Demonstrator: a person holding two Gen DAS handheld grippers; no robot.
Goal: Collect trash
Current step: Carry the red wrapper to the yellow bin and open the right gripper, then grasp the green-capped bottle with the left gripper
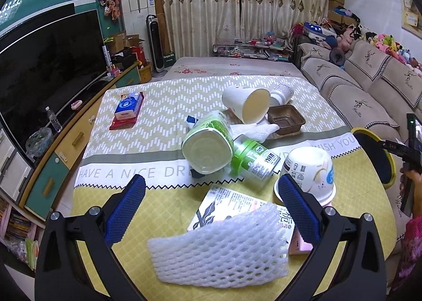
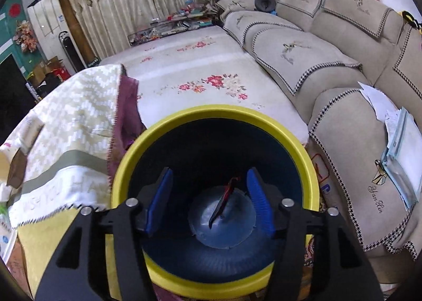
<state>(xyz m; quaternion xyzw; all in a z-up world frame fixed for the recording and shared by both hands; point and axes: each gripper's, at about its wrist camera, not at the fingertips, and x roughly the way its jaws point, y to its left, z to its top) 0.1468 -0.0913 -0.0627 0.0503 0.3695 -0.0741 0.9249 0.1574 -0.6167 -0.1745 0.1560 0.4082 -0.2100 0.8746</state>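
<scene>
While hanging over the open mouth of the yellow-rimmed bin (image 2: 211, 112), pointing steeply down into it: right tool (image 2: 209, 173), blue pads apart, nothing clamped between them. Down on the bin's dark blue floor, in line with the gap between the pads: a red-and-black wrapper (image 2: 224, 200), standing on edge, clear of both fingers. Just left of the bin, draped tabletop (image 2: 68, 126) cloth; to the right, a beige sofa (image 2: 329, 68).

From the left wrist, tilted down over the near end of the tabletop: left tool (image 1: 212, 180), fingers spread wide, gripping nothing. Low between those fingers, flat on the yellow cloth: a white foam net (image 1: 219, 243), untouched by either pad as far as can be told. Partly under the net, a printed carton (image 1: 224, 200). Just beside the right finger, an upturned white tub (image 1: 311, 169). Further in, heaped together and touching: a green-and-white bowl (image 1: 208, 147) on its side, a green labelled tub (image 1: 253, 158), a crumpled white napkin (image 1: 255, 129), a tipped white paper cup (image 1: 245, 103), a brown plastic tray (image 1: 286, 118). Well apart at the far left, a blue tissue pack (image 1: 128, 107) on a red packet. Off the right edge of the tabletop, the same bin, only partly in view.
</scene>
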